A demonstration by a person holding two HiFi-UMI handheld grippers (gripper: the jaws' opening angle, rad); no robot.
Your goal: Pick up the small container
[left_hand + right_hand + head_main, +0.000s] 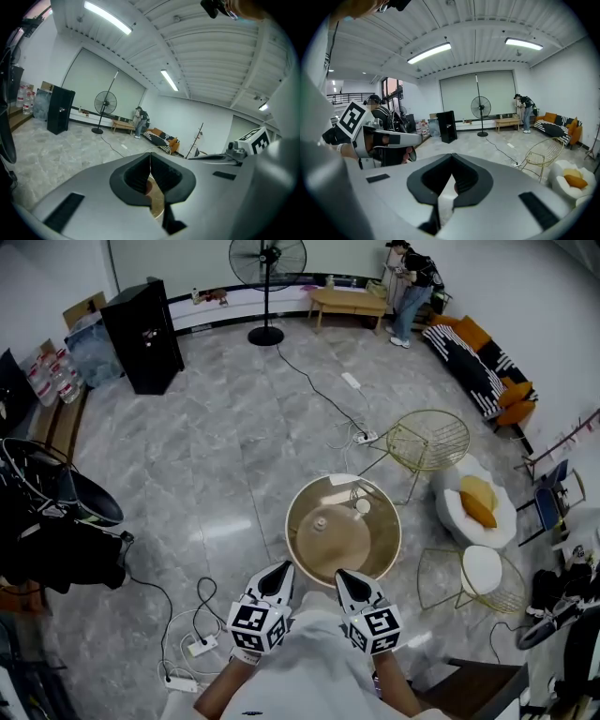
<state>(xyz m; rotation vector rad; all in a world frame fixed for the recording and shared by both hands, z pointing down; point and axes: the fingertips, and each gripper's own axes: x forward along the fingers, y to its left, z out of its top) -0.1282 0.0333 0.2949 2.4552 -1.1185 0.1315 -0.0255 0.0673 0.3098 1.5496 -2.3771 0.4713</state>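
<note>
Your left gripper (279, 572) and right gripper (345, 578), bottom centre, have jaws closed (nothing held); spread one pair before reaching the round table (343, 547).

Left gripper (280, 571), right gripper (346, 577): side by side at table's near edge
Round table (352, 545): mid-floor, just beyond them
Small container (363, 506): on table, far right part
Wire chair (427, 440): behind table, to right

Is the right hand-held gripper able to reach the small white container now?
Probably yes: only bare tabletop lies between the right hand-held gripper and the small white container, but its jaws are shut.
</note>
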